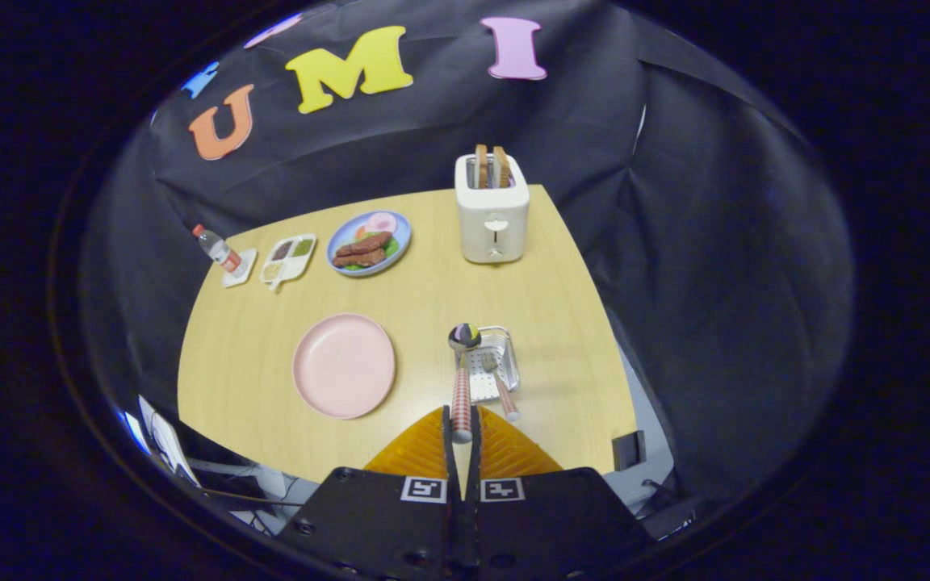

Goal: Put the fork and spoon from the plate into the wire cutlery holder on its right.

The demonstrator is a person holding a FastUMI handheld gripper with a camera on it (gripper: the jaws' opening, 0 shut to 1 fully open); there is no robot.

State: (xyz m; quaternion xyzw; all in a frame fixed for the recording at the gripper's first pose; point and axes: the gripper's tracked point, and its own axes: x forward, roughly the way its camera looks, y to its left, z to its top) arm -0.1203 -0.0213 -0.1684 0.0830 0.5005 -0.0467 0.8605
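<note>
My gripper [462, 428] is shut on the spoon [462, 379], pinching its striped handle between both fingers. The spoon's bowl points away from me and hangs over the near left corner of the wire cutlery holder [505, 349]. The fork [500, 383] lies in the holder with its handle sticking out toward me, just right of the spoon. The pink plate [344, 365] sits empty on the wooden table, to the left of the holder and of my fingers.
A white toaster [492, 211] with two bread slices stands at the table's far side. A blue plate of food [369, 243], a small divided tray [288, 259] and a bottle on a coaster [219, 252] line the far left.
</note>
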